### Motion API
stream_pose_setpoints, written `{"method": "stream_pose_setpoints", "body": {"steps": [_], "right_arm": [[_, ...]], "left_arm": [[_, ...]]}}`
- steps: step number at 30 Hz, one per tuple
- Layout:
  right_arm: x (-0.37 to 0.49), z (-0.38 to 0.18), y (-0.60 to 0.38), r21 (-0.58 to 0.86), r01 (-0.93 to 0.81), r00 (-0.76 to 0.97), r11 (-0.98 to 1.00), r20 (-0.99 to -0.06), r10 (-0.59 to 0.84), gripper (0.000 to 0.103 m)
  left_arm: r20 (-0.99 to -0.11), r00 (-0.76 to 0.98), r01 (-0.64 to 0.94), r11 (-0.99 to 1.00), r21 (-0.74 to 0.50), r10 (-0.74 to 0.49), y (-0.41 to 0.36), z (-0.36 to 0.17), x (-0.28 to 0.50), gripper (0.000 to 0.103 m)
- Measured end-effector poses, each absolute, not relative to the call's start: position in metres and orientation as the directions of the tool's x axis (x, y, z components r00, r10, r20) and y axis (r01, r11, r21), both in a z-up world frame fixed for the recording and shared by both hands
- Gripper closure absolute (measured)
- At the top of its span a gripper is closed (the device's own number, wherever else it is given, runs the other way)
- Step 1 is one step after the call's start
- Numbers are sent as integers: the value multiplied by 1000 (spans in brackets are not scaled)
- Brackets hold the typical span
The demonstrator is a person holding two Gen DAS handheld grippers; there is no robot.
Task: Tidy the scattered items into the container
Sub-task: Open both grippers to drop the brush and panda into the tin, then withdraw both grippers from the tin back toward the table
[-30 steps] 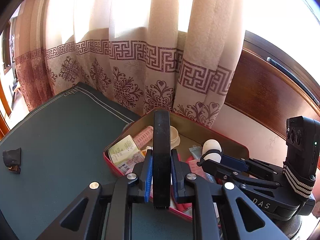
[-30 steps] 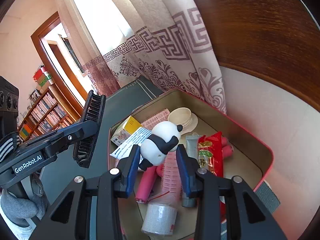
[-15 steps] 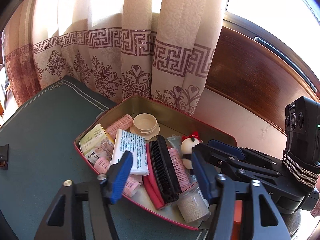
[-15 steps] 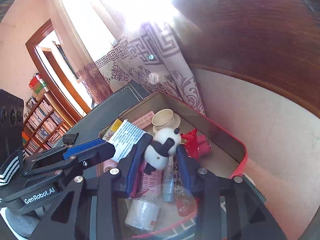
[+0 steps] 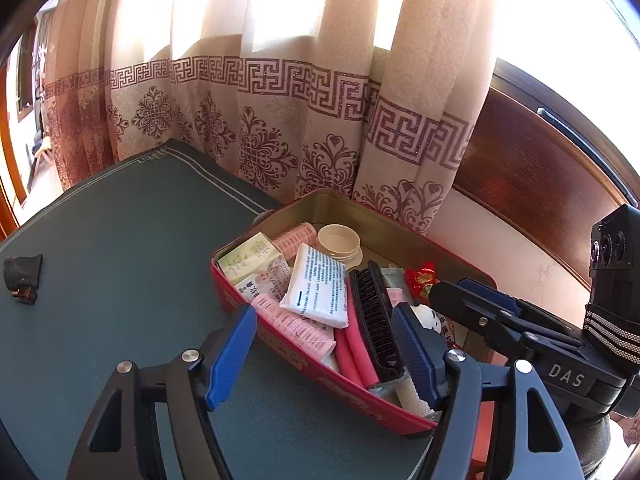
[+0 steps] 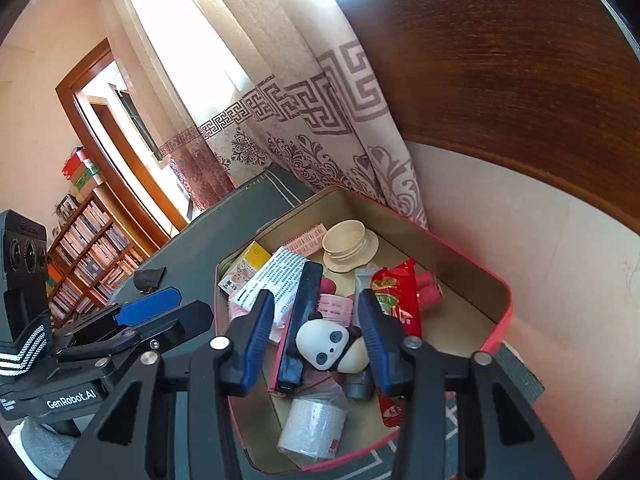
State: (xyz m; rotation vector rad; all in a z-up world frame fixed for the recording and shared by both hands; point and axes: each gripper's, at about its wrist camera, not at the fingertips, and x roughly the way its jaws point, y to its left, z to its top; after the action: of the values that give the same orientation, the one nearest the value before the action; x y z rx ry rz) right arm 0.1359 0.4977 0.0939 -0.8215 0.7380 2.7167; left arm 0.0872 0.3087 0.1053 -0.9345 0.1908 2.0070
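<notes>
A red tin [image 5: 280, 346] stands on the dark green table, full of small items. The black brush [image 5: 374, 320] lies in it beside a white packet [image 5: 320, 288]. My left gripper [image 5: 324, 354] hovers open over the tin's near wall, holding nothing. In the right wrist view the panda figure [image 6: 332, 346] lies in the tin [image 6: 498, 320] next to the brush [image 6: 300, 320]. My right gripper [image 6: 318, 336] is above the panda, and its jaws are opening, with the pads off it. A small dark item [image 5: 22, 276] sits alone on the table at the far left.
A patterned curtain [image 5: 280, 120] hangs right behind the tin, with a wooden panel [image 5: 540, 168] to its right. The tin also holds a cream lid [image 6: 350, 244], a red snack packet [image 6: 394, 292], pink rollers and a gauze roll [image 6: 312, 426]. A bookshelf [image 6: 88, 240] stands far left.
The left gripper let go of the black brush, which now lies in the tin, and opened wide. The right gripper released the panda, which dropped into the tin.
</notes>
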Motion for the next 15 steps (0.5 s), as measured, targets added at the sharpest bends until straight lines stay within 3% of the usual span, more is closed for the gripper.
{"method": "stream_pose_setpoints", "body": {"steps": [2,15], "right_arm": [[135,98,491,394,-323,-830,-860,-555,57,28],[102,105,429,336,-209,-821,-918,-570,-22,28]], "left_arm": [[-677,-333,-762,-611,-217,656,298,104,83,31],[-688,-406,-650,-719,-246,602,222,87,49,31]]}}
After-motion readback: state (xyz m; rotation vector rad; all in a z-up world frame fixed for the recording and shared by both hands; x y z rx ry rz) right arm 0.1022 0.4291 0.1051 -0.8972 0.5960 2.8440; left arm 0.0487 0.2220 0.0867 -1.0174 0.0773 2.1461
